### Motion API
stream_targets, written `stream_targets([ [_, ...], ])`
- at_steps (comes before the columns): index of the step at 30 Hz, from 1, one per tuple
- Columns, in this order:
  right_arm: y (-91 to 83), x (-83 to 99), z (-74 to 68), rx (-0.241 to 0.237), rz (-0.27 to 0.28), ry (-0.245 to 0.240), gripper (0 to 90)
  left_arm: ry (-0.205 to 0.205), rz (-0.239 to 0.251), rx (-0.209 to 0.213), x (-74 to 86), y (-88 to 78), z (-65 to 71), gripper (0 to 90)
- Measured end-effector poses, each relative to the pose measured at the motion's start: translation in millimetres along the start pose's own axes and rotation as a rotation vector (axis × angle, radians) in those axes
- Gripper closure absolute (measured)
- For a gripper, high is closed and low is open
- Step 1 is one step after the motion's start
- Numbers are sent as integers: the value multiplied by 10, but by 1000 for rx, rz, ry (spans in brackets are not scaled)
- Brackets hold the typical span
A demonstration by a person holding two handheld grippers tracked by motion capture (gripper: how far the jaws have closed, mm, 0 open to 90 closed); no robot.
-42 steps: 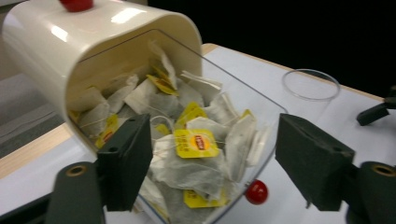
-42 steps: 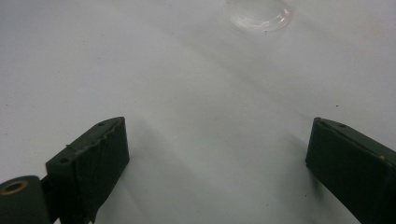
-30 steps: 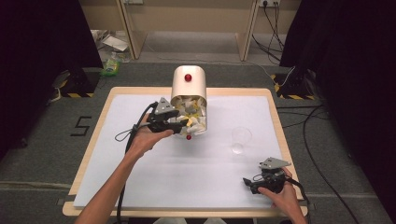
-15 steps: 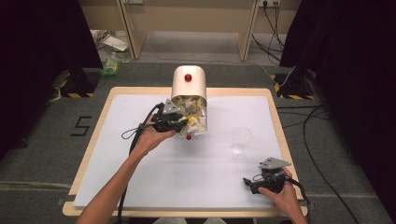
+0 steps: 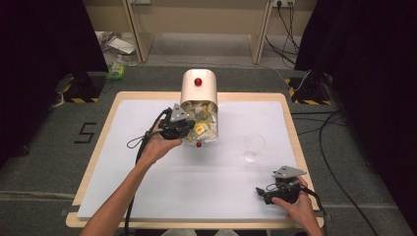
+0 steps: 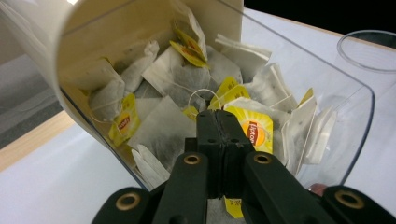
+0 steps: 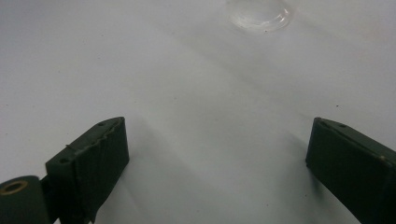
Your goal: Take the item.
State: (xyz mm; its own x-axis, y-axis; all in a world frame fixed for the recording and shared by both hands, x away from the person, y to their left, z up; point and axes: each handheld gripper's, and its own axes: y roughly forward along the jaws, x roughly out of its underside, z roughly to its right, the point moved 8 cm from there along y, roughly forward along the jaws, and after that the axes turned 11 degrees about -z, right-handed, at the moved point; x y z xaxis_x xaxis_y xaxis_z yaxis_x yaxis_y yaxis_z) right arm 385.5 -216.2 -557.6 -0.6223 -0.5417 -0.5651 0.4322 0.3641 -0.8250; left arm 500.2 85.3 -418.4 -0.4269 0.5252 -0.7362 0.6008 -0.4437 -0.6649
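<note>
A cream dispenser (image 5: 199, 93) with a clear front bin (image 6: 345, 116) stands at the table's far middle, full of tea bags (image 6: 173, 79) with yellow tags. My left gripper (image 5: 189, 129) reaches into its mouth. Its jaws have just been closing and now meet at the tips (image 6: 217, 116), shut on a tea bag (image 6: 161, 130): a string loops off the tips and a yellow tag shows beneath them. My right gripper (image 5: 259, 191) rests near the front right edge, open (image 7: 217, 154) over bare white table. An empty clear cup (image 5: 254, 146) stands beyond it.
White sheet covers the wooden table (image 5: 123, 98). A red knob (image 5: 198, 81) sits on the dispenser's top and a small red part (image 5: 198, 144) at its base. The cup's rim (image 6: 369, 51) lies right of the bin. Cables trail on the floor at right.
The left gripper's jaws have drawn together among the tea bags. Both hands keep their places, and the right gripper stays open on the table.
</note>
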Motion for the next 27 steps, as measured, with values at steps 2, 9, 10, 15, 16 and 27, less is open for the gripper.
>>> stream_targets([
  [2,0,0,0,0,0,0,64,0,17,-2,-36,-55,-1,890],
  [9,0,0,0,0,0,0,64,2,62,-9,-164,-204,-31,889],
  [10,0,0,0,0,0,0,65,0,70,-7,-183,-217,-29,890],
  [15,0,0,-1,-1,0,0,64,-2,98,1,-266,-272,1,889],
  [16,0,0,0,-1,0,0,65,0,102,4,-278,-282,5,889],
  [27,0,0,-1,-1,0,0,65,-31,171,63,-429,-339,149,889],
])
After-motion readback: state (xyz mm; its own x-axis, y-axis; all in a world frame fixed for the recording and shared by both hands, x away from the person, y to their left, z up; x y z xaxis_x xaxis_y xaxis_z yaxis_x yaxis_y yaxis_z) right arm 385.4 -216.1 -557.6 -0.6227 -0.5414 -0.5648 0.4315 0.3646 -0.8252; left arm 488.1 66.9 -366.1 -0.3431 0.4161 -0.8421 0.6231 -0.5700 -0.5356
